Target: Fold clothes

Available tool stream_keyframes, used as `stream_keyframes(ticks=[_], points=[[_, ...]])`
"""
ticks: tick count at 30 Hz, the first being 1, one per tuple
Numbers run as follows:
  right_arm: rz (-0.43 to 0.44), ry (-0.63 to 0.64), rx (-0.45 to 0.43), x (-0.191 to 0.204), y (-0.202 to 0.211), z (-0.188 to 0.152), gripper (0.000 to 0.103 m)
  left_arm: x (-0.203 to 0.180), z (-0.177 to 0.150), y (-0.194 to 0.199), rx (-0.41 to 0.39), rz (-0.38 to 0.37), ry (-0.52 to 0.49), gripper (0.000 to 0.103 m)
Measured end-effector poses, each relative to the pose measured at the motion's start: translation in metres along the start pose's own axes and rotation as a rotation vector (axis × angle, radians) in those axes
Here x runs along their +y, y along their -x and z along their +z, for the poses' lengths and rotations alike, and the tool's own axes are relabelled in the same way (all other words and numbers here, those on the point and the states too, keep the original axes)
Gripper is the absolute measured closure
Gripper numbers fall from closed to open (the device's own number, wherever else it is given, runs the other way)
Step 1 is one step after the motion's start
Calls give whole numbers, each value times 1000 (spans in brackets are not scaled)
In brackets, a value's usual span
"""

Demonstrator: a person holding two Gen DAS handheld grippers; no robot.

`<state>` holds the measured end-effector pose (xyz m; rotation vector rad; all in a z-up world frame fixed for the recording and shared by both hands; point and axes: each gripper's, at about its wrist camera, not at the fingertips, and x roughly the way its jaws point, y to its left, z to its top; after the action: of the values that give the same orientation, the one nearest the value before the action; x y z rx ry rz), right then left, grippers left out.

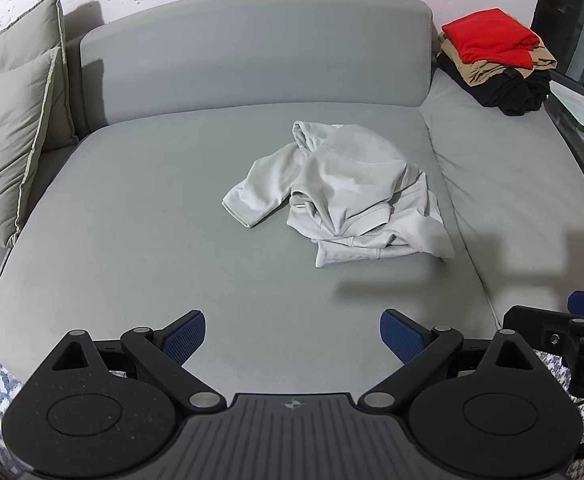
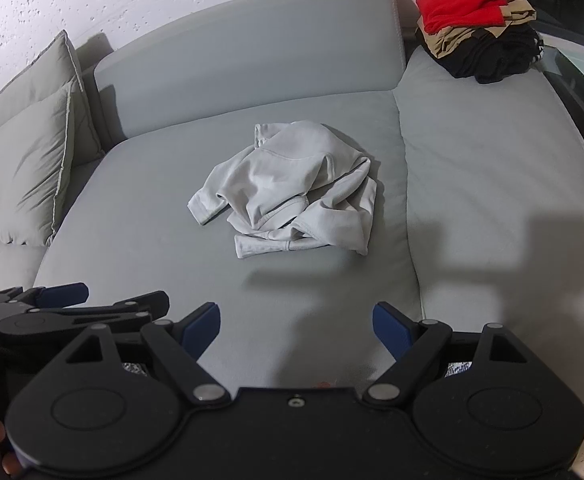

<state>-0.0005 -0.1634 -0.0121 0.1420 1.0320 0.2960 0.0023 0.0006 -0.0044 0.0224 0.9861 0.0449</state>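
shirt (image 1: pixel 342 192) mid-cushion, clear margins all around

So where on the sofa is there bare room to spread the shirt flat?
Bare seat lies between the crumpled shirt and the cushions, and in front toward both open tools. The right section is free up to the folded pile, which crowds its back corner.
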Motion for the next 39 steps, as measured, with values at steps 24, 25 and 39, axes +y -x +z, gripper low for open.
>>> stream_keyframes(ticks=[24,25,39], points=[[0,-2,5,-1,0,0,19,0,-1,-3,7,1,-1,7],[0,-2,5,-1,-1,0,19,0,-1,-3,8,0,-1,7],[6,-16,11,-6,-15,1,18,16,-12,-19,-14,9,2,7]])
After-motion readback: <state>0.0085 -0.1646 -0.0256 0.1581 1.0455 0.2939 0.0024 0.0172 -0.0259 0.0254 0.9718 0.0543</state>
